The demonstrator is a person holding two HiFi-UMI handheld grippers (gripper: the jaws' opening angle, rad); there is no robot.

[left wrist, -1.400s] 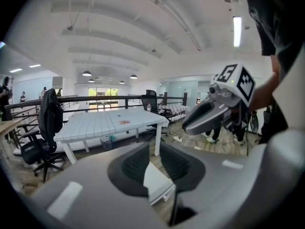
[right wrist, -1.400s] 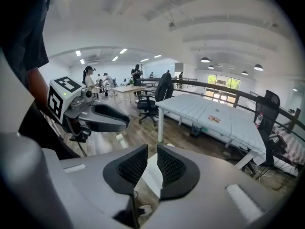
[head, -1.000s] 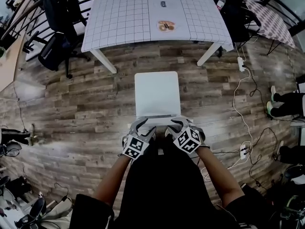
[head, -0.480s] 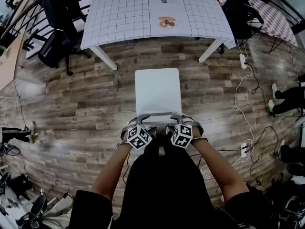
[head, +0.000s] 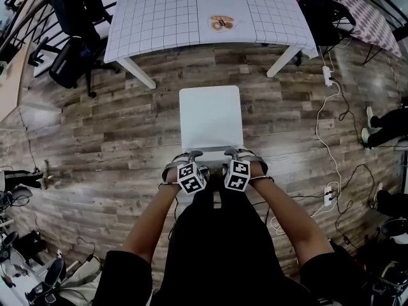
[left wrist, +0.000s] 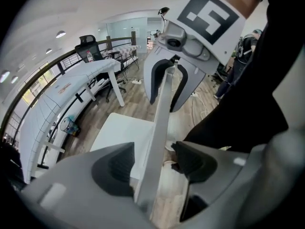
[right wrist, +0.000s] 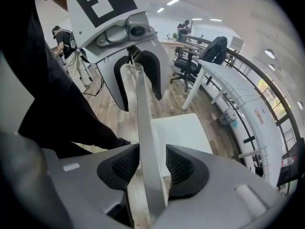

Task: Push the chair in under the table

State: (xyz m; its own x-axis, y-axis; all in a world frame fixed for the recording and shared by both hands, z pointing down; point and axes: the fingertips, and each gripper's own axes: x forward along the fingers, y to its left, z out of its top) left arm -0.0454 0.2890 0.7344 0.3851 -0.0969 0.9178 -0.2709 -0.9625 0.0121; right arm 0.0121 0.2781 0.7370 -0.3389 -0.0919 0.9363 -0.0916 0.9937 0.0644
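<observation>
**A:** Left gripper (left wrist: 153,163) and right gripper (right wrist: 150,167) both point steeply down. Their jaws stand apart and have just been opening. The back rail (right wrist: 142,123) passes between each pair of pads. Neither pair clamps it, and a gap shows beside the rail in both gripper views.

**B:** Where is the chair (head: 210,116)?

**A:** It is out on the floor (head: 95,139), well apart from the bench (head: 166,18) and squarely in front of the person. Going away from the body the order is grippers, rail, seat, bare floor, bench edge. All of it lies on one line.

**B:** Which way does the rail run?

**A:** Crosswise, left to right, roughly parallel to the bench's near edge. The grippers sit side by side on it, the left one just left of centre and the right one just right of centre. Neither is nearer the bench.

**B:** So how does the push go?

**A:** My read is straight ahead, square to the rail, into the gap between the two near bench legs. The chair looks about centred on that gap, so it needs little sideways correction. The hands have to load evenly, or the chair could yaw.

**B:** How far along is the task?

**A:** Judging by that strip of floor, no part of the chair is under the bench yet.
</observation>
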